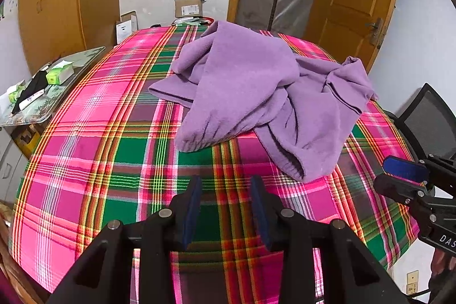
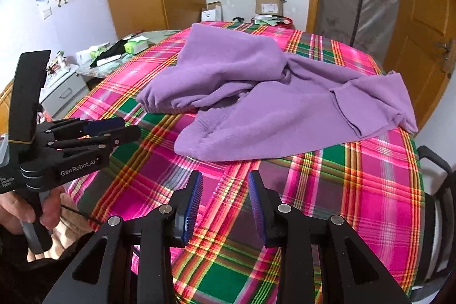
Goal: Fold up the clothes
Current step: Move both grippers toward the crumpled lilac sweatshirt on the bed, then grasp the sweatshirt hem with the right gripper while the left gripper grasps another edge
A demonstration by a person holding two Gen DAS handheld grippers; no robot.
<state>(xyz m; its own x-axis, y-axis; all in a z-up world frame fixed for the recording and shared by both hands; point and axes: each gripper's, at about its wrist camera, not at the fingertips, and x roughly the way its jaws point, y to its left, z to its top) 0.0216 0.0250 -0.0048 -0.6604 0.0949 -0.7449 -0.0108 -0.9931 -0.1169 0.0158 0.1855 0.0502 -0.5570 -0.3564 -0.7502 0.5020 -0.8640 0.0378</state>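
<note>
- The left gripper (image 1: 225,207) hangs over the near part of the bed with its blue-padded fingers spread and nothing between them, only the plaid sheet (image 1: 94,138) below.
- The right gripper (image 2: 225,204) is the same: fingers apart, empty, tilted down at bare sheet just short of the garment. In the right wrist view a hand (image 2: 17,207) holds the left tool's grip at the near left.
- The task's thing, a purple fleece garment (image 1: 242,81), lies crumpled across the far and right half of the bed. Two elastic-gathered cuffs point toward the near side, one to the left (image 1: 189,143) and one to the right (image 1: 296,164), so it looks like a pair of trousers with the legs crossed and twisted.
- The step in hand appears to be the first grasp, before any folding.
- To do it well, I would take one cuff in each gripper, left on the left cuff, right on the right, pinching only that leg's fabric and not the sheet underneath.
- Then lift and draw the legs apart toward the near edge to undo the twist; folding should wait until the cloth lies flat.
- The heap on the far right (image 2: 370,96) probably needs spreading too.
- Risk: fleece is thick and limp, so a shallow pinch may slip.
</note>
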